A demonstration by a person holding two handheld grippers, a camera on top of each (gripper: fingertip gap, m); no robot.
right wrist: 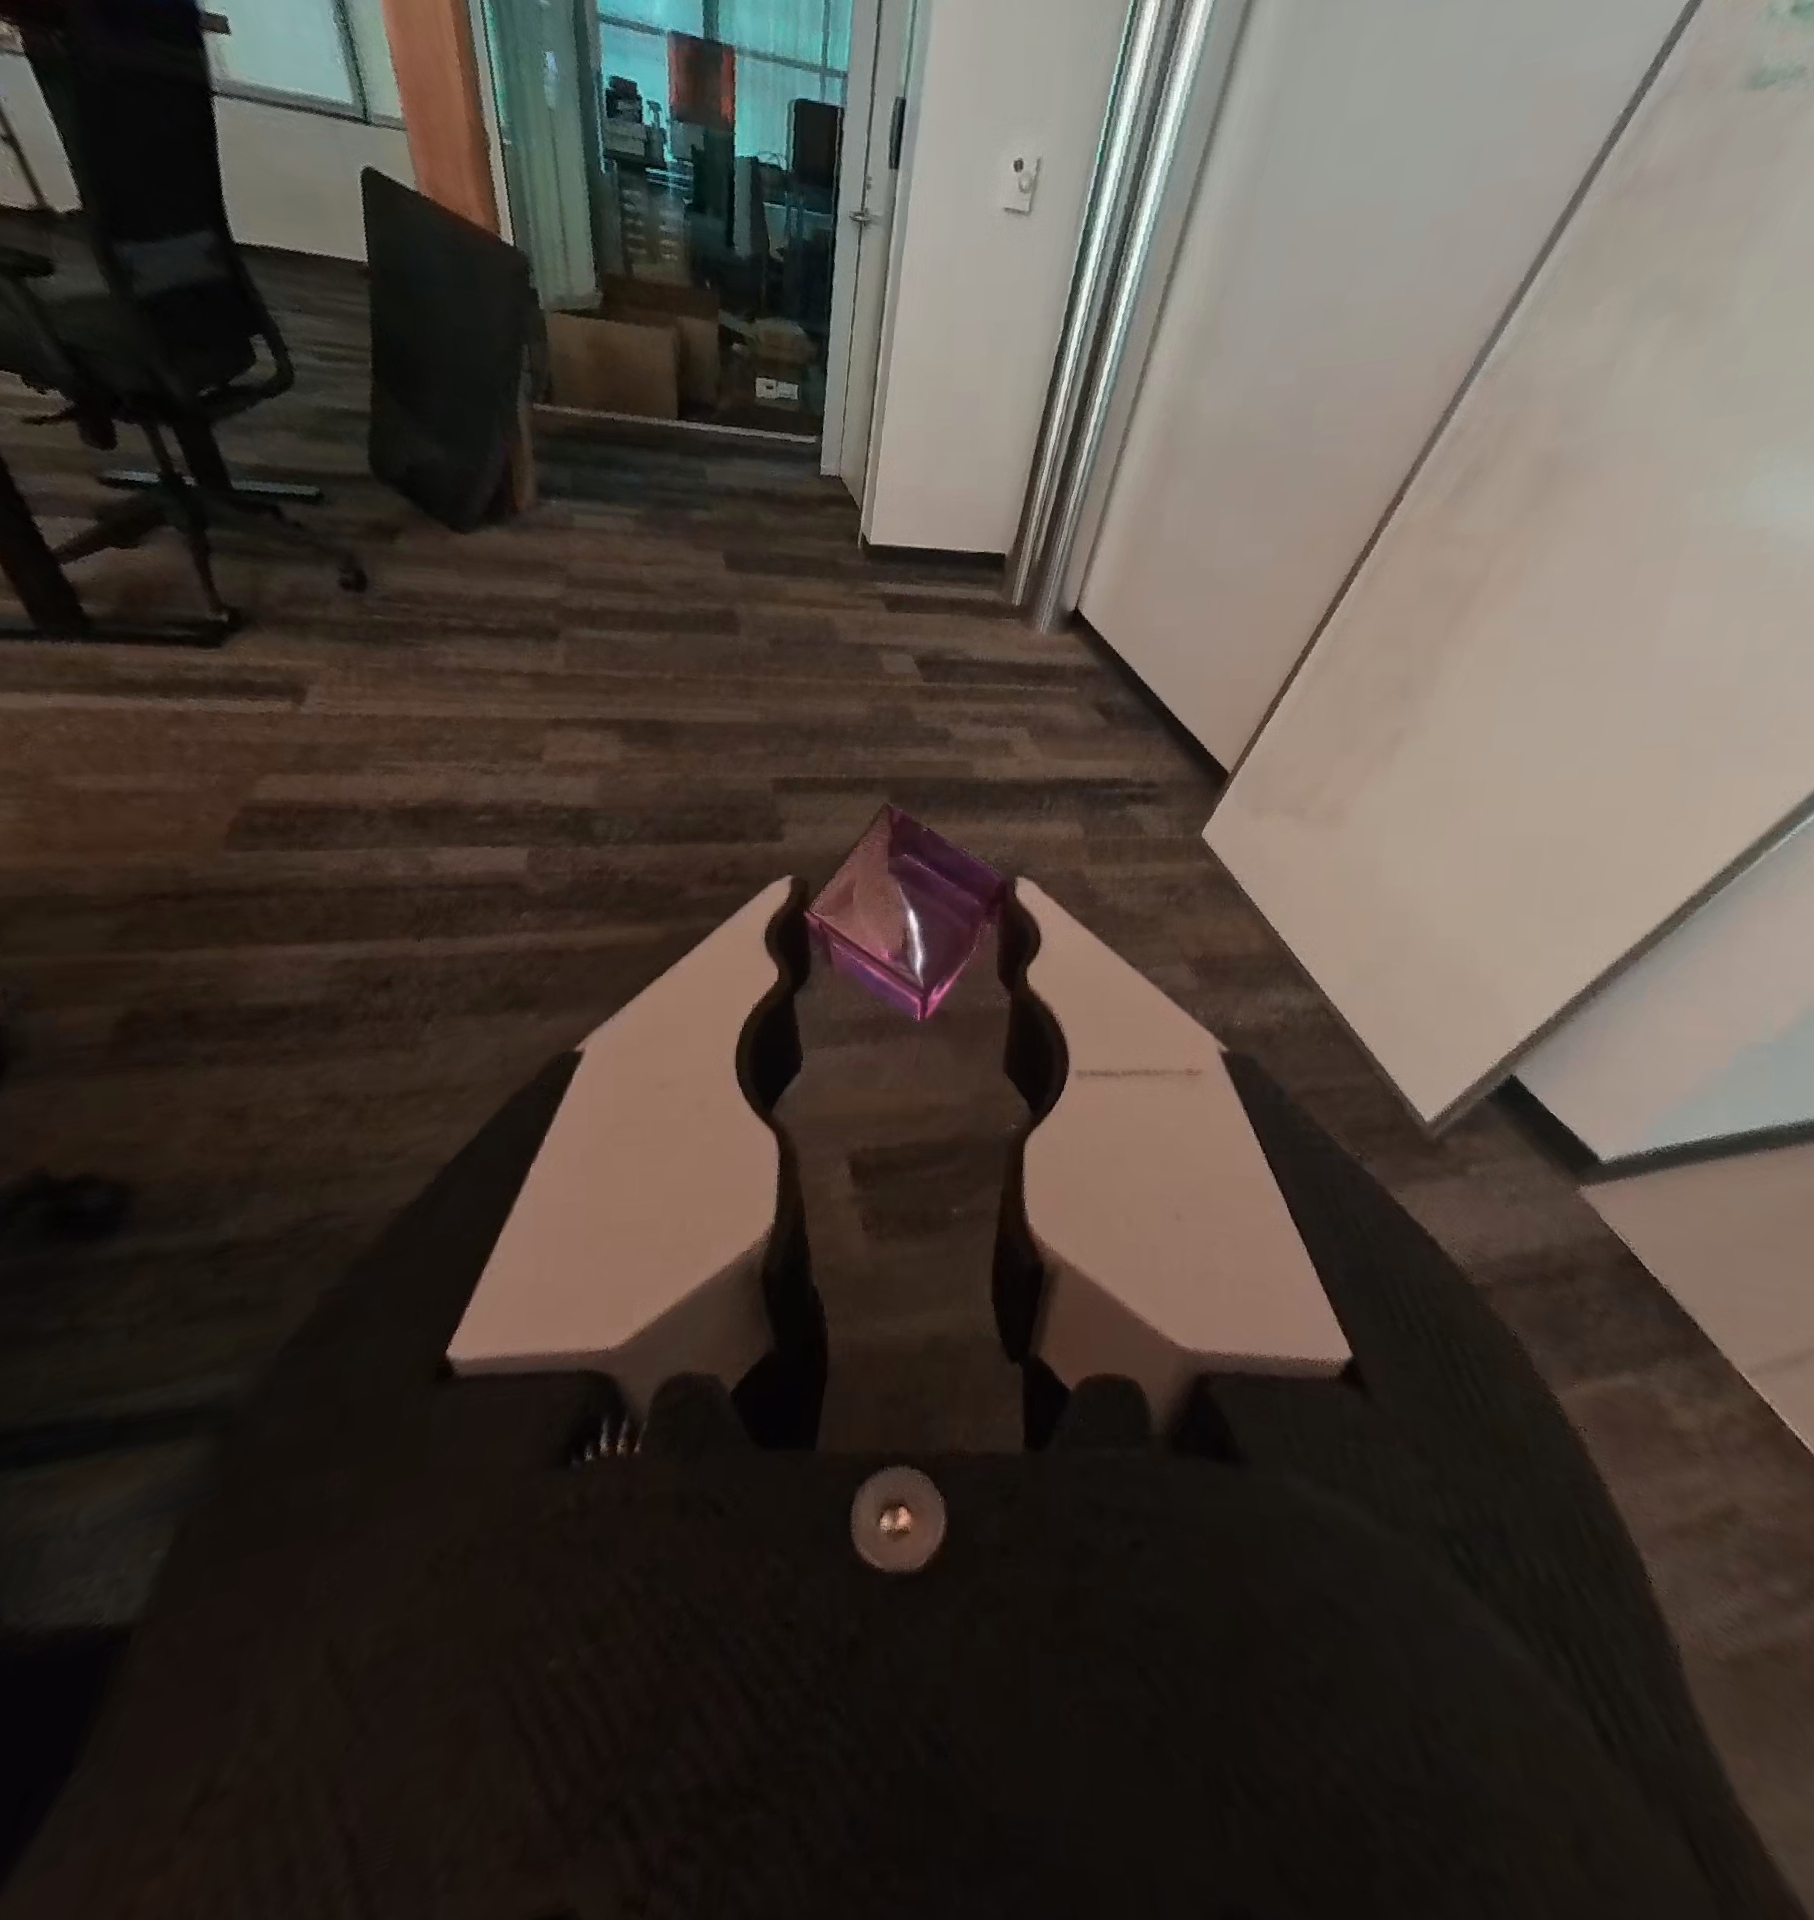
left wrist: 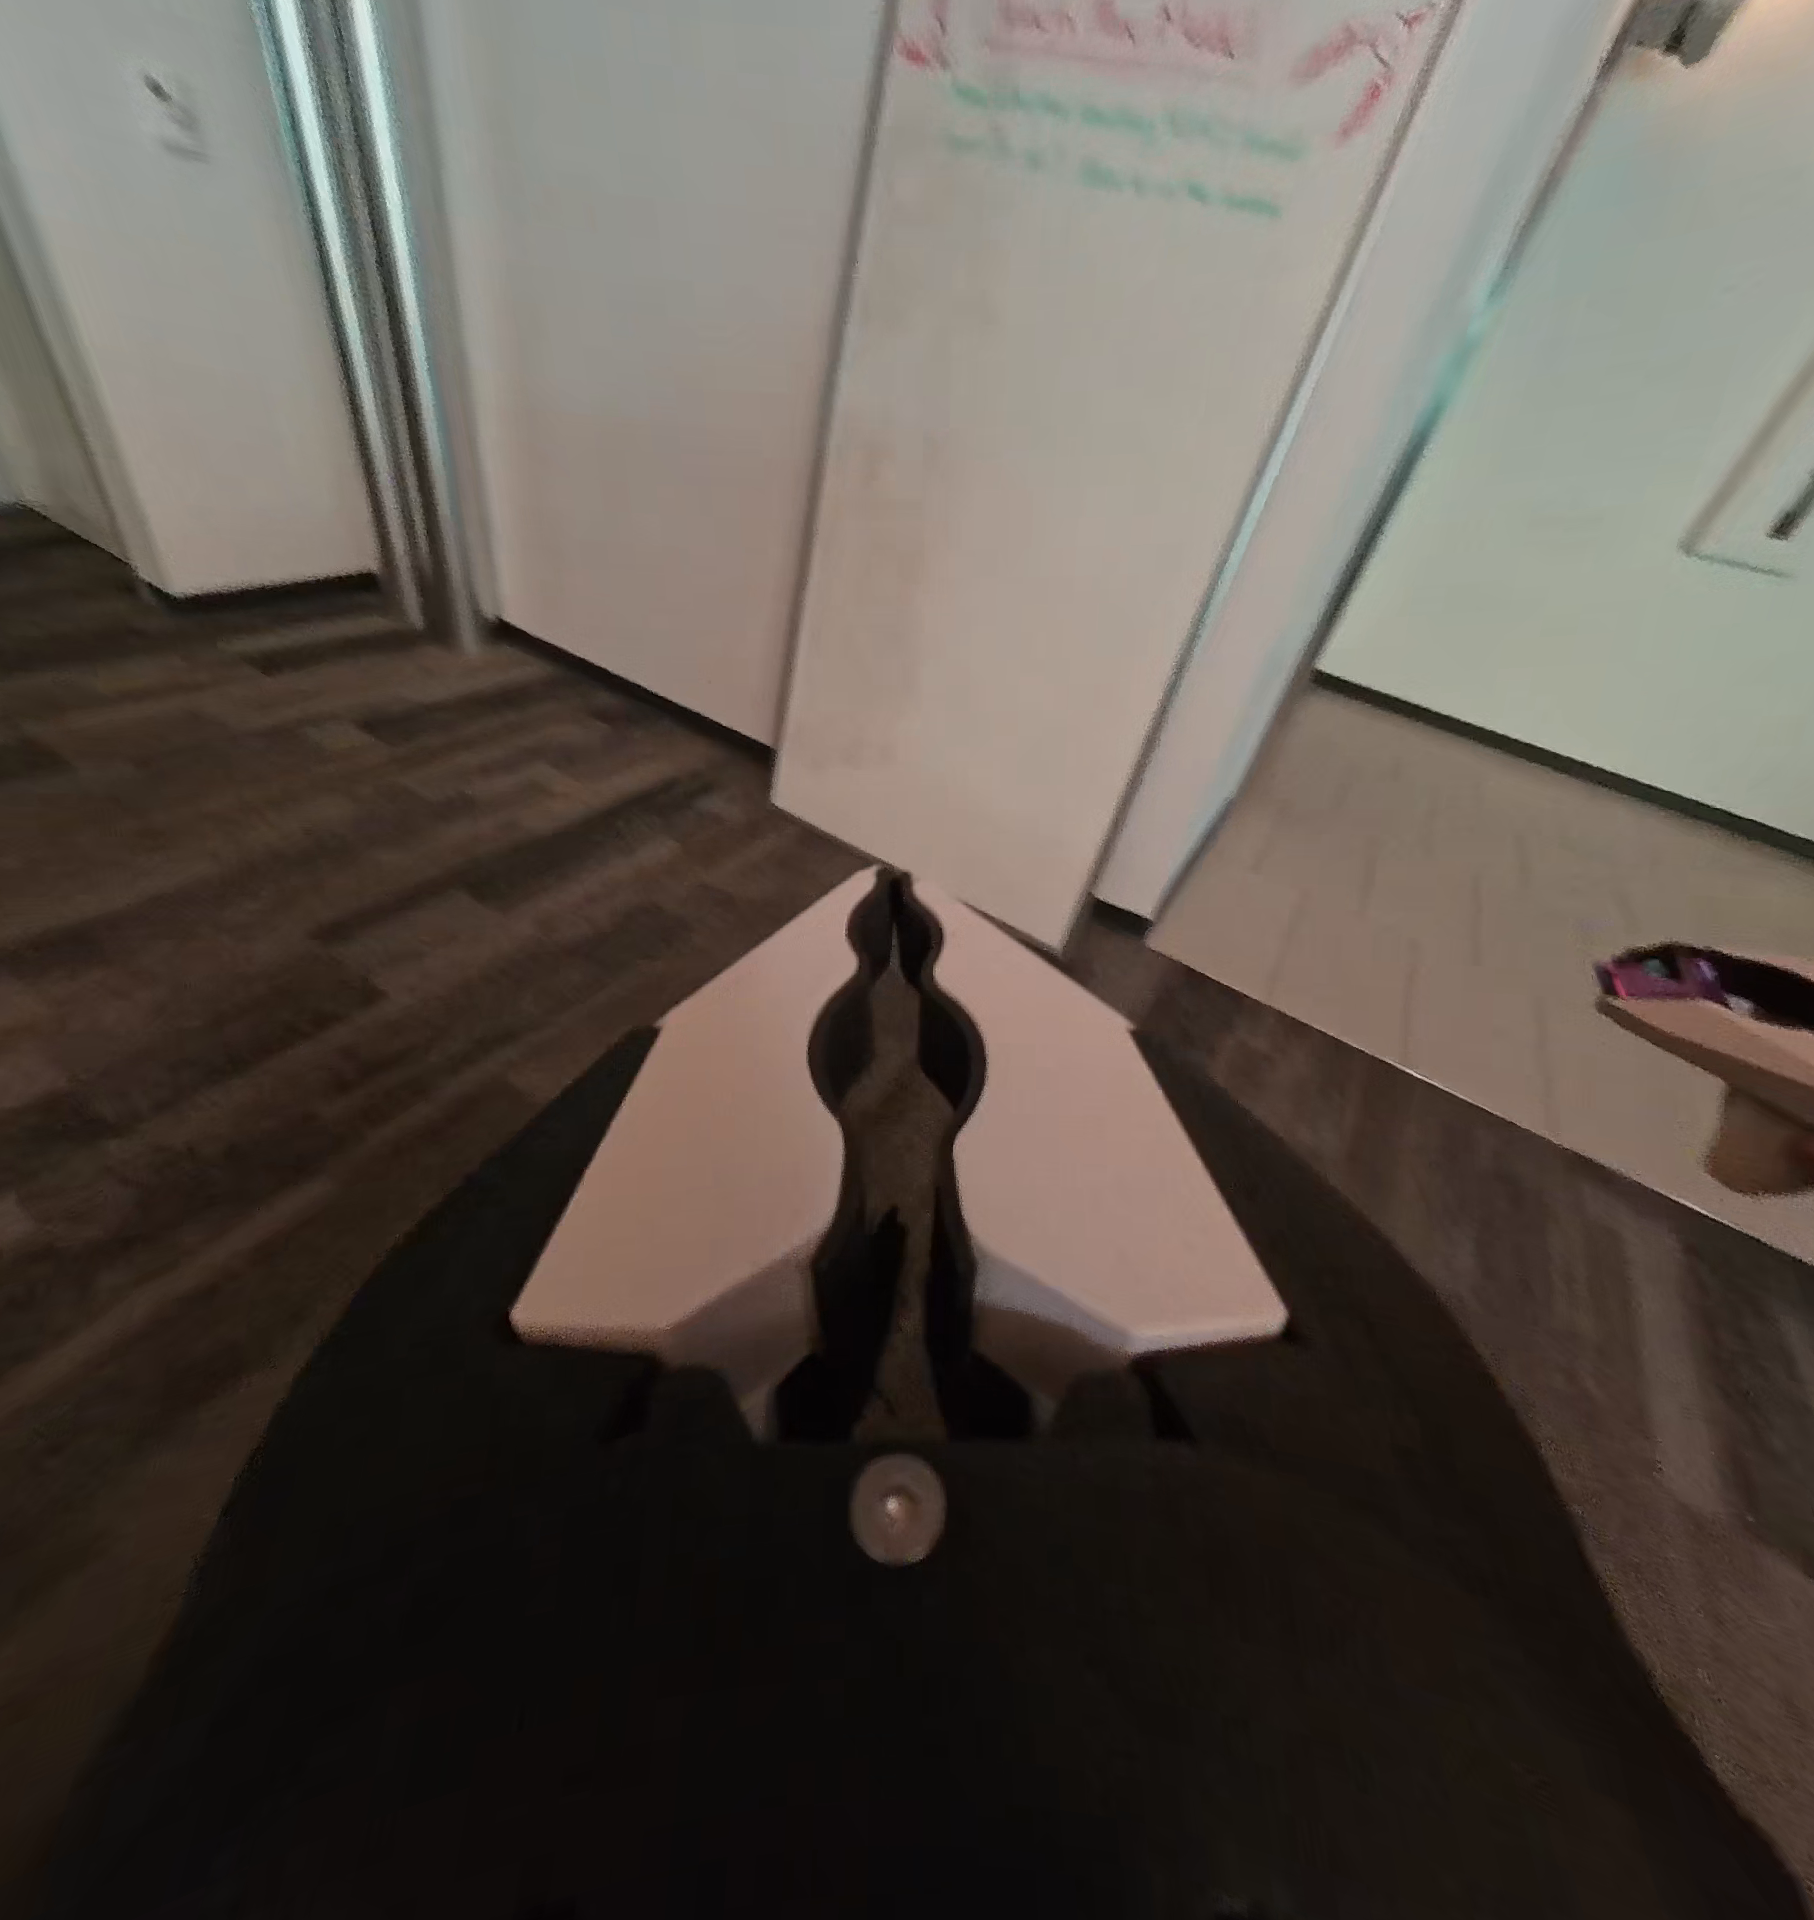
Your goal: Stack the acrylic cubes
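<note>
My right gripper is shut on a clear purple acrylic cube. It holds the cube tilted, corner down, between its fingertips in the air above the dark carpet. The same cube shows at the right edge of the left wrist view, in the other gripper's fingers. My left gripper is shut, its fingertips are together and nothing is between them. It points at the foot of a leaning whiteboard. No other cube and no stack show in either view.
A white whiteboard leans against the wall ahead, and it also shows in the right wrist view. A black office chair and a dark panel stand at the far left. Striped dark carpet lies below.
</note>
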